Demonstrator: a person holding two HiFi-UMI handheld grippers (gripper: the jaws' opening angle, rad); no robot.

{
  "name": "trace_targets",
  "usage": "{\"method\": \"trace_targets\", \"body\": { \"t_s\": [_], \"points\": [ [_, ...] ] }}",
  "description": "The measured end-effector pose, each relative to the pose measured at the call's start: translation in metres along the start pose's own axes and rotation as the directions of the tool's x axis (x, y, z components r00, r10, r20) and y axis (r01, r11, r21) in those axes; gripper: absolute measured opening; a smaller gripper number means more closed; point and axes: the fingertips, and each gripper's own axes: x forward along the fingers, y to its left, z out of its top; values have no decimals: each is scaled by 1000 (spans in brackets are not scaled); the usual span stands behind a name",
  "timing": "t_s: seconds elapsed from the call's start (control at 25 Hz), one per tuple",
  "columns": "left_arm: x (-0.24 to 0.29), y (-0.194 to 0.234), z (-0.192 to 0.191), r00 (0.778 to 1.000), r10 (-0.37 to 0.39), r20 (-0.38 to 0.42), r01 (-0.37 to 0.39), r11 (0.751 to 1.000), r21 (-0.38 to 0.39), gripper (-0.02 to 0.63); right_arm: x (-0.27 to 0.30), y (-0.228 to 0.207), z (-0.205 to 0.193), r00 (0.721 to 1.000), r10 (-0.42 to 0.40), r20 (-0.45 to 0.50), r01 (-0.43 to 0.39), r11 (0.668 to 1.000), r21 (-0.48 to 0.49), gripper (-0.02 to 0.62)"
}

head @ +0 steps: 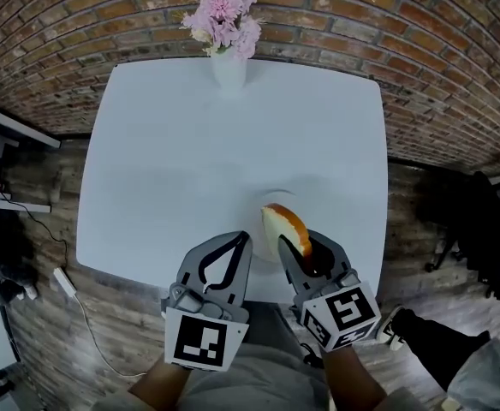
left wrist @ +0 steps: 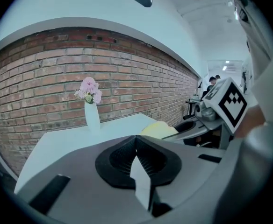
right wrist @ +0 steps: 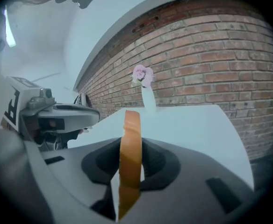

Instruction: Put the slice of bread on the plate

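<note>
Two tongs low over near edge of table [head: 147, 144]. Right tongs [head: 294, 245] clamped on bread [head: 284, 223], pads on both faces. Left tongs [head: 243, 240] closed on nothing, just beside. Bread in the air, apparently over plate [head: 288, 197], not yet down. Plate white on white, rim faint, so overlap hard to judge.

Step, by my read: lower and lay flat.
- Roll right wrist so one face turns down before contact; otherwise lands on crust edge and tips either way.
- Aim for plate centre, not near rim.
- Go down until lower face rests, then open. No drop from height.
- Keep left tongs clear, or use as backstop against sliding.
- Soft crumb: no extra squeeze.

Orientation: standing on edge, faces vertical, thin crust edge toward right gripper camera. Long axis roughly along the jaws, sticking out past the tips, away from body toward vase [head: 229, 67]. Pale face toward left tongs, crust side away from them.
</note>
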Motion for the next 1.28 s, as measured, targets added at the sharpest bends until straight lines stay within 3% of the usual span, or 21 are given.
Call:
{"method": "trace_targets", "body": {
  "t_s": [0.24, 0.44, 0.84, 0.96, 1.12, 1.28],
  "points": [
    [1, 1, -7, 1000, 11, -22, -12, 1000, -14, 11, 19, 4, -15, 987, 132, -90, -119, 984, 131, 97],
    [1, 5, -9, 999, 24, -28, -25, 999, -27, 11, 28, 1, -20, 975, 198, -96, -171, 956, 241, 97],
    [1, 13, -14, 998, 43, -42, -44, 998, -33, 11, 40, -17, -33, 970, 223, -101, -173, 917, 359, 103],
    [3, 14, -15, 998, 40, -48, -41, 999, -33, 11, 44, -22, -36, 970, 211, -122, -159, 927, 340, 107],
    [5, 16, -15, 998, 33, -51, -35, 999, -36, 11, 50, -29, -46, 969, 134, -207, -92, 975, 204, 155],
    [8, 17, -17, 998, 28, -56, -30, 999, -37, 11, 54, -33, -52, 964, 73, -257, -47, 993, 106, 186]
  ]
}}
